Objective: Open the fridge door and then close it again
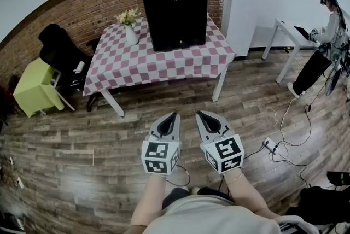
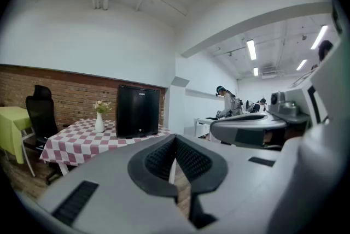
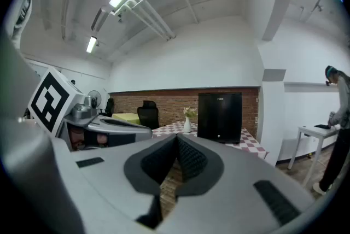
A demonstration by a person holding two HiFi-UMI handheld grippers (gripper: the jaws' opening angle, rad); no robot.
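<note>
A black mini fridge (image 1: 176, 14) stands with its door closed on a table (image 1: 131, 66) covered in a red-and-white checked cloth, against the brick wall. It also shows in the left gripper view as the fridge (image 2: 138, 111) and in the right gripper view as the fridge (image 3: 220, 117). My left gripper (image 1: 175, 115) and right gripper (image 1: 199, 113) are held side by side over the wooden floor, well short of the table. Both point at the fridge, shut, with nothing between the jaws.
A white vase of flowers (image 1: 130, 27) stands left of the fridge. A black office chair (image 1: 63, 52) and a yellow-green seat (image 1: 35, 87) sit to the left. At the right a person (image 1: 326, 41) stands by a white desk (image 1: 290, 35). Cables and a power strip (image 1: 270, 145) lie on the floor.
</note>
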